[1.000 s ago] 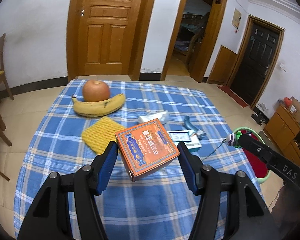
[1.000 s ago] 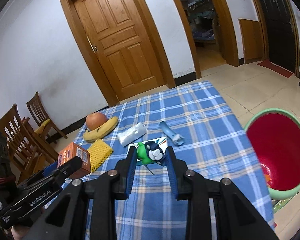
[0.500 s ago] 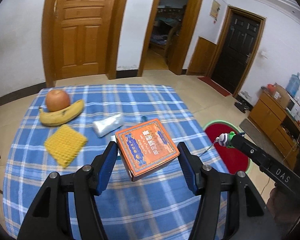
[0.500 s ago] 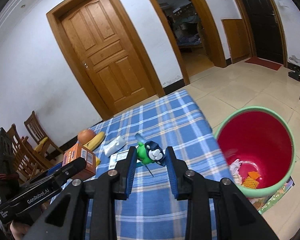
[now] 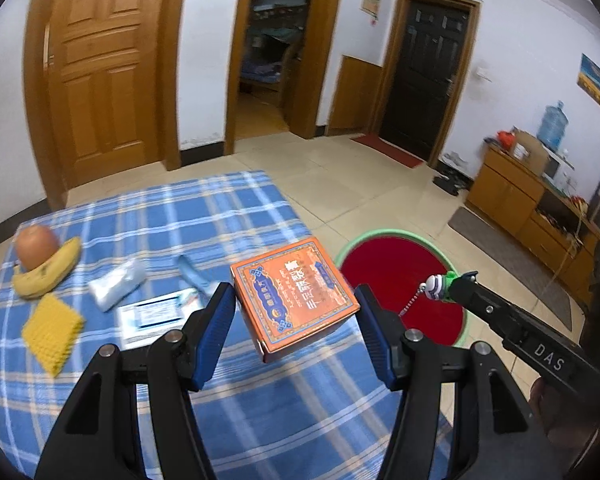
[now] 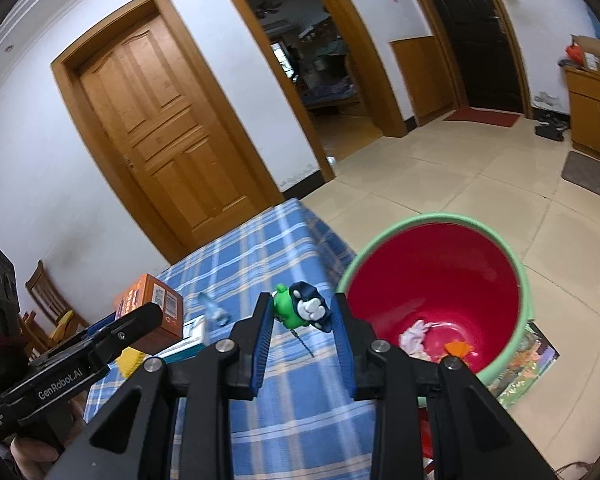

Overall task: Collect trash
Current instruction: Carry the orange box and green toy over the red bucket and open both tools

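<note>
My left gripper (image 5: 296,308) is shut on an orange printed box (image 5: 294,294) and holds it above the right edge of the blue plaid table (image 5: 172,216). My right gripper (image 6: 300,314) is shut on a small green and dark toy keychain (image 6: 300,308) with a dangling chain, just left of the red bin with a green rim (image 6: 440,280). The bin (image 5: 396,276) stands on the floor beside the table and holds a few scraps. The right gripper and toy (image 5: 440,286) show over the bin in the left wrist view; the box (image 6: 152,304) shows in the right wrist view.
On the table lie an apple (image 5: 36,242), a banana (image 5: 48,272), a yellow foam net (image 5: 52,330), a white wrapper (image 5: 118,284), a blue wrapper (image 5: 194,276) and a white card box (image 5: 156,316). A wooden cabinet (image 5: 532,208) stands at the right wall.
Both grippers have swung right toward the bin with their loads still held. The bin now sits closer and larger in both views.
</note>
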Available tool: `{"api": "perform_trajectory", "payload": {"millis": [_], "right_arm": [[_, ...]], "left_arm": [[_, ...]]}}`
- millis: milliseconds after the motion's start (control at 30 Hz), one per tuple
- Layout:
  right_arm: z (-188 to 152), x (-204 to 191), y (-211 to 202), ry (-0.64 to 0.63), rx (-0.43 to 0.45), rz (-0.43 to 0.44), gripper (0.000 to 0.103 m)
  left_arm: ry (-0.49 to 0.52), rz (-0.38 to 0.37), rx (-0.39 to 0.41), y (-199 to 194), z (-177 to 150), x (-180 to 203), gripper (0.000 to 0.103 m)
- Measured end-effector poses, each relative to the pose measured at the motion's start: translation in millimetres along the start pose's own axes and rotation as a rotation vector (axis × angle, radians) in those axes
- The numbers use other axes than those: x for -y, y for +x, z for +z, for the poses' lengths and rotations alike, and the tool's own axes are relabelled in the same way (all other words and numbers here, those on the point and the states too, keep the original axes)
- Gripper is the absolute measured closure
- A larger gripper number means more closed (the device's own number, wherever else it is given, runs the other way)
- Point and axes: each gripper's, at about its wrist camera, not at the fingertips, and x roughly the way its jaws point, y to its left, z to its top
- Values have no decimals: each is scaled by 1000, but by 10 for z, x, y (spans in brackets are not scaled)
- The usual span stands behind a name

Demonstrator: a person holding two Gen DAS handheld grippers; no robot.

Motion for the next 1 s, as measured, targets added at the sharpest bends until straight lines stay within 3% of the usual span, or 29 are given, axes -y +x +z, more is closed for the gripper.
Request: {"api": "perform_trajectory", "payload": {"millis": [633,1000], "right_arm": [[-62,725,310,120,-70,-121,70],[-70,915,277,158,-66,-146,69]], "left_arm": [[69,-59,-102,652,-36,456,42],[100,-75,-142,848,-90,619,42]]}}
